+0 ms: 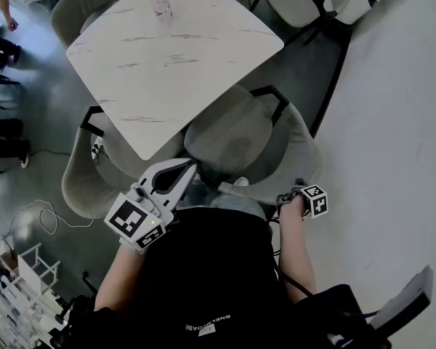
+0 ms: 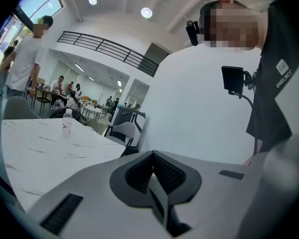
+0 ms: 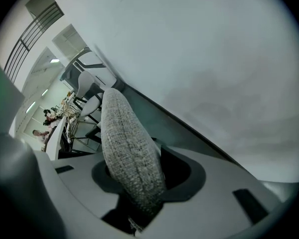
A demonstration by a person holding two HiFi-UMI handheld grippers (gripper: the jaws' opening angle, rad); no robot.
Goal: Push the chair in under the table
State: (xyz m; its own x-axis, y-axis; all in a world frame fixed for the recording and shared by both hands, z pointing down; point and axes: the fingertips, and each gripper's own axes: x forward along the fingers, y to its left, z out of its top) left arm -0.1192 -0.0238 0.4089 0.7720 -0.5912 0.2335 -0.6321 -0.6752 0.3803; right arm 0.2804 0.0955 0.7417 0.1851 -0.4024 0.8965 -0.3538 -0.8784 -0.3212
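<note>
Directly below the head camera, a grey upholstered chair (image 1: pixel 240 140) sits with its seat partly tucked under the corner of a white marble-patterned table (image 1: pixel 167 57). The right gripper (image 1: pixel 287 197) is clamped on the chair's fabric backrest rim (image 3: pixel 124 138). The left gripper (image 1: pixel 187 167), jaws pressed together and empty, points toward the table.

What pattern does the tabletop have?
White with thin dark marble-like veins; the tabletop shows best in the head view.

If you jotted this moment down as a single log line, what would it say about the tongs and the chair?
right tongs: shut on chair back | left tongs: shut, empty, beside table corner | chair: seat mostly out from under table
</note>
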